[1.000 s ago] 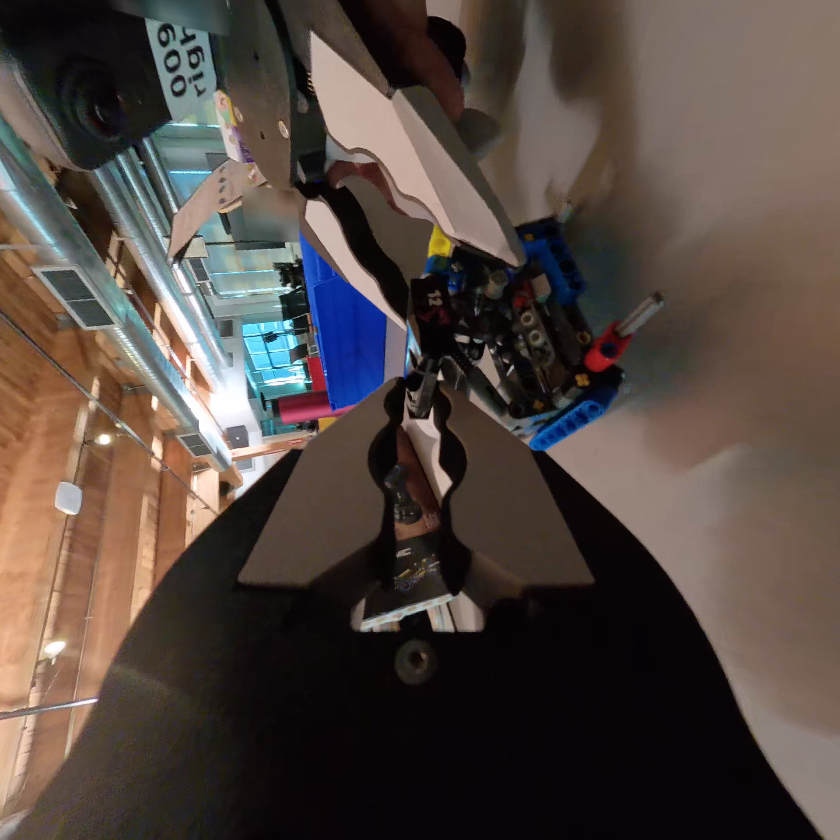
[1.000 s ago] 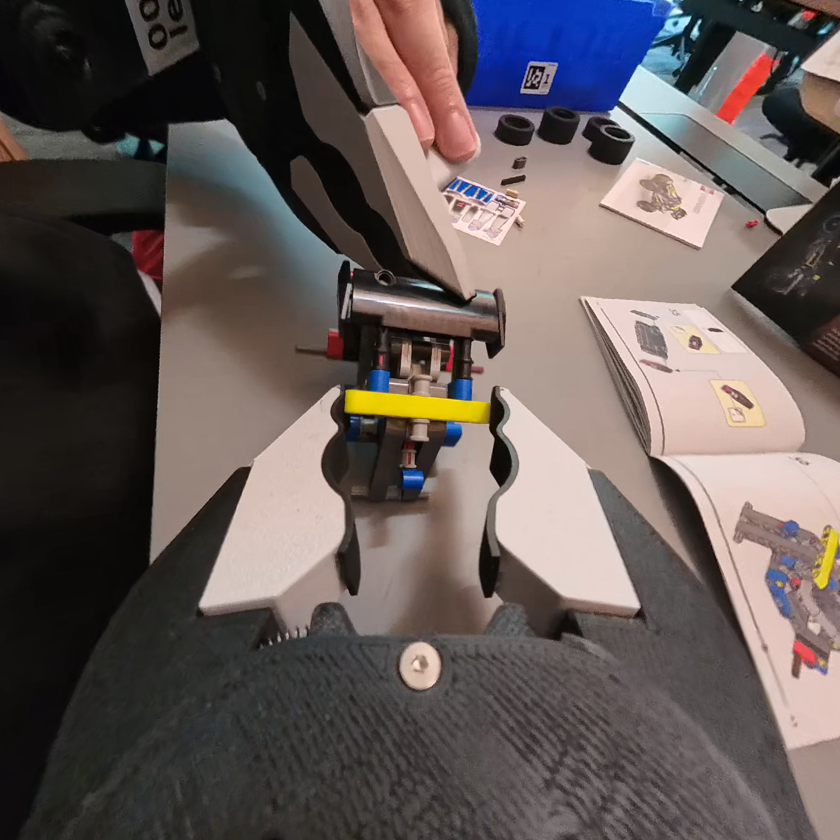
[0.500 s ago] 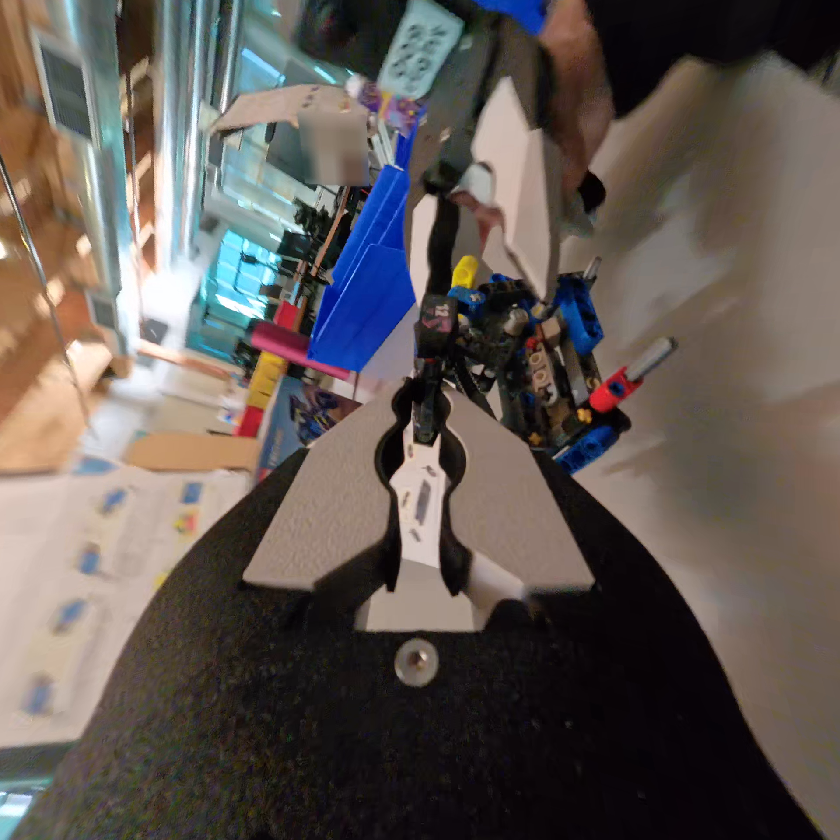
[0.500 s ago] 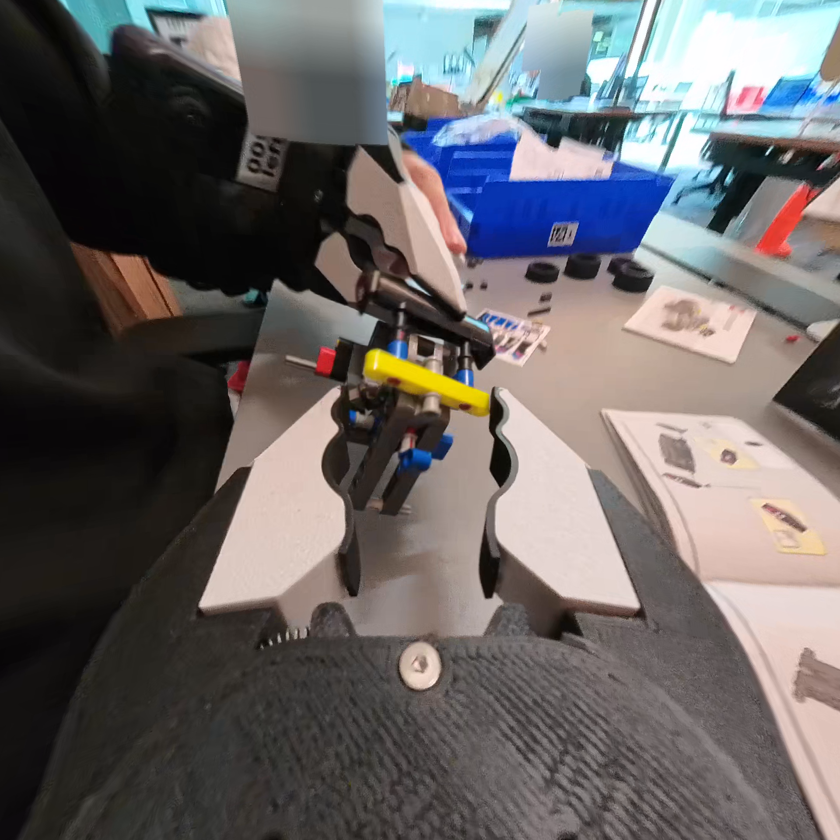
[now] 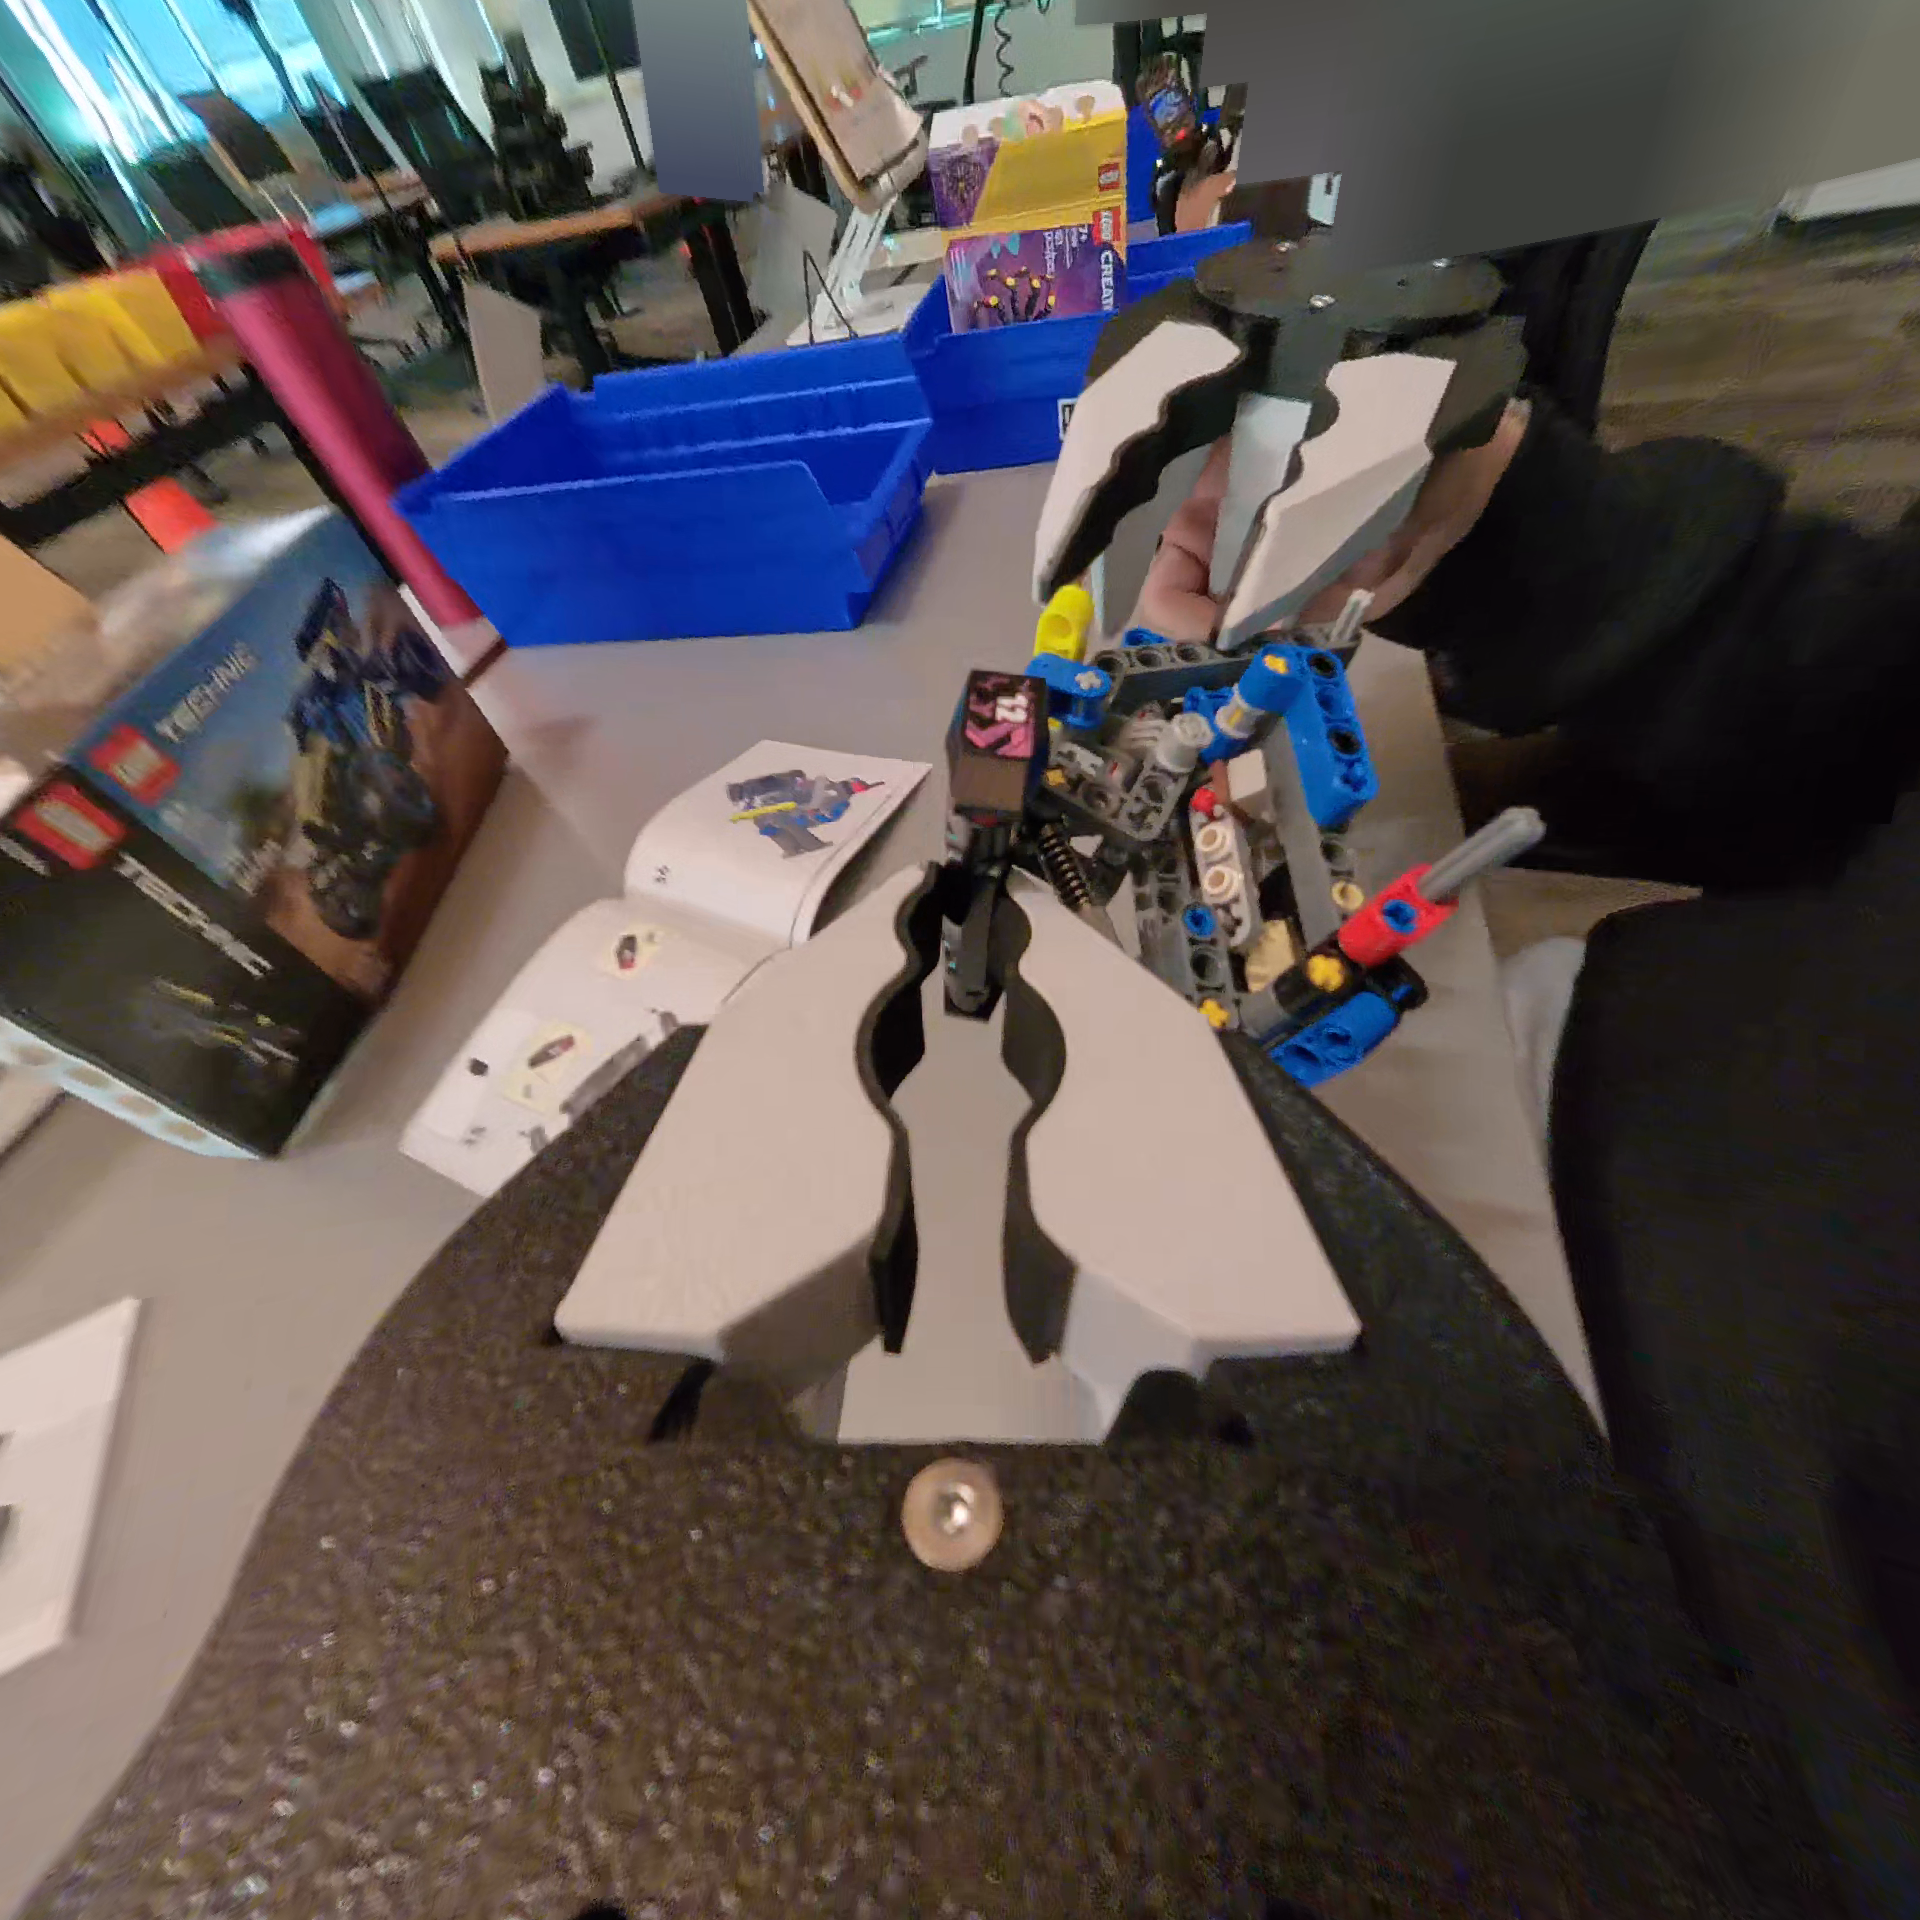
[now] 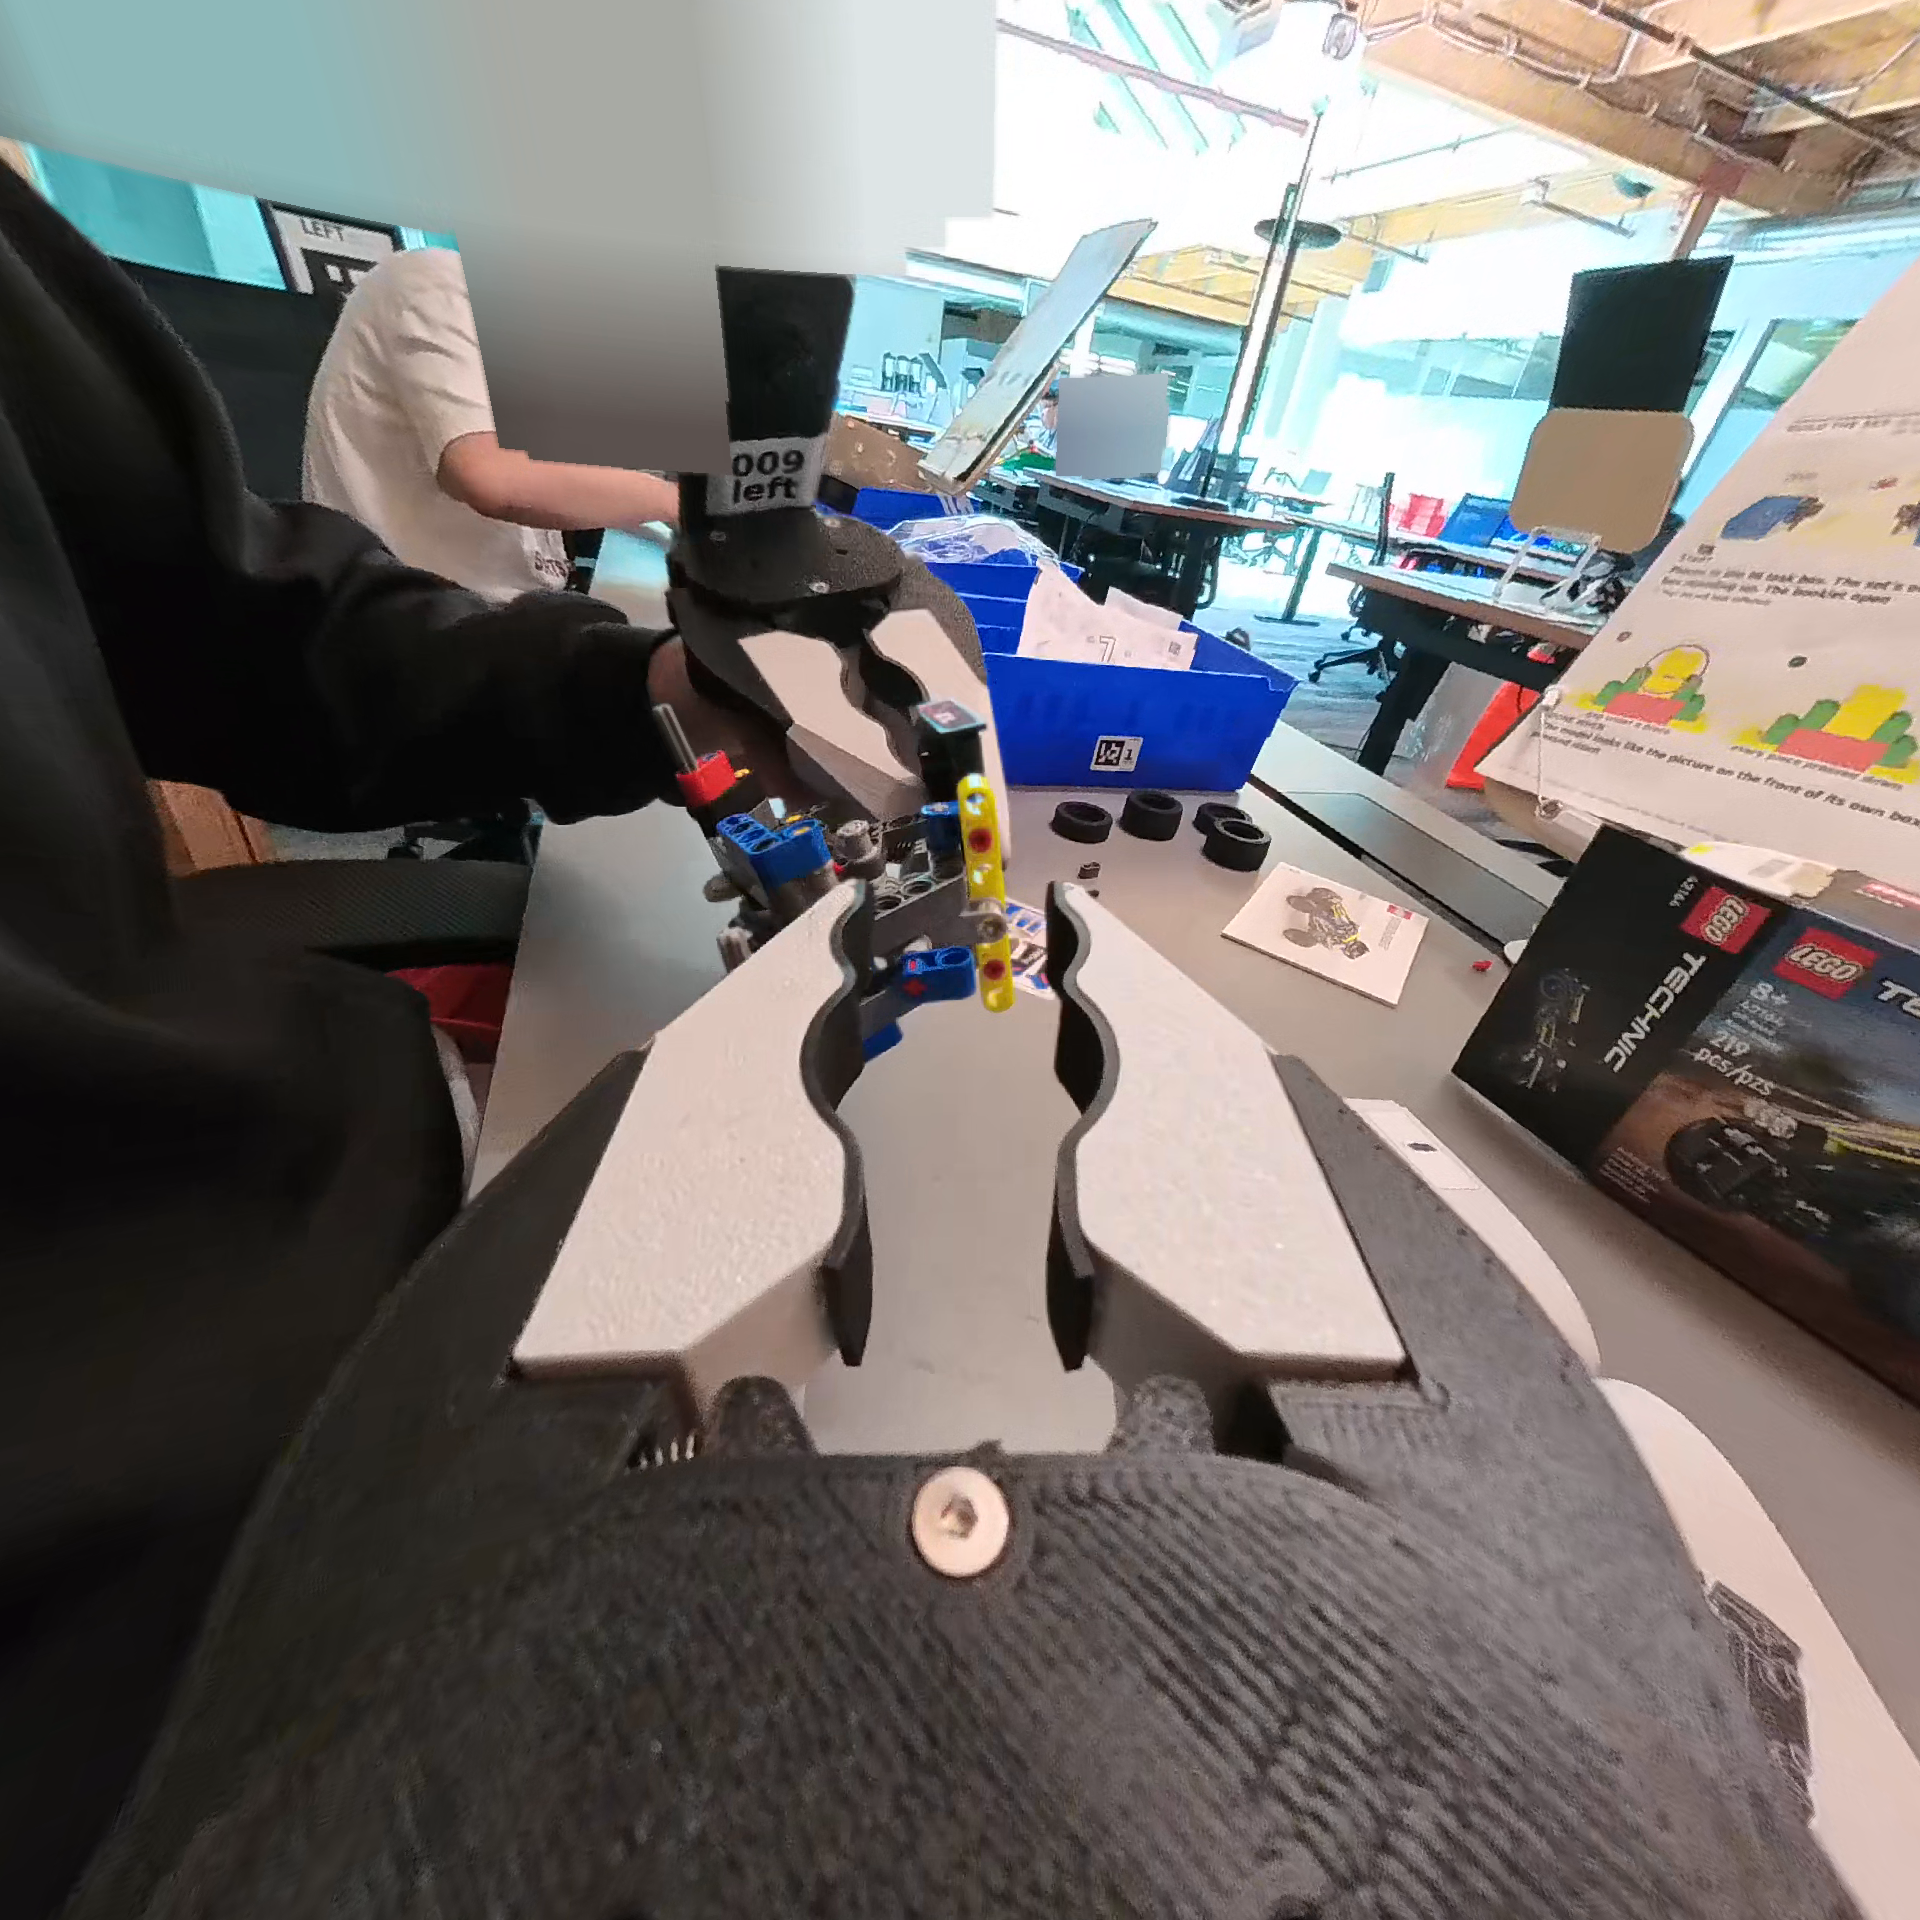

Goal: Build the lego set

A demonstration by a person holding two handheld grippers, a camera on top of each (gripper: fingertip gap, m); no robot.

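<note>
We held the left gripper (image 5: 961, 935) with its fingers nearly closed, pinching a thin black piece that stuck out of the brick model (image 5: 1205, 831), a half-built frame of blue, grey and black beams. Both pads (image 5: 914, 966) pressed on that black piece, and a small black tile with a pink mark (image 5: 995, 727) sat just above it, at twelve o'clock from our fingertips. From the model's side, at about three o'clock, a red connector with a grey axle (image 5: 1434, 894) pointed outward.

Our right gripper (image 6: 951, 935) stood part open around the other end of the same model. Its left pad (image 6: 847, 977) lay against the grey and blue beams, while the right pad (image 6: 1070, 966) stood clear of the yellow beam (image 6: 985, 894), which hung upright between the fingers. So nothing was clamped there.

On the grey table (image 6: 1299, 1039), at one o'clock from the right gripper, lay four black tyres (image 6: 1153, 816) before a blue bin (image 6: 1132, 717), with a small leaflet (image 6: 1325, 930) nearer us. A dark set box (image 6: 1704, 1049) stood at three o'clock. In the left wrist view an open instruction booklet (image 5: 675, 935) lay at nine o'clock from the fingertips, with the set box beyond it at nine o'clock and more blue bins (image 5: 665, 520) at eleven
</note>
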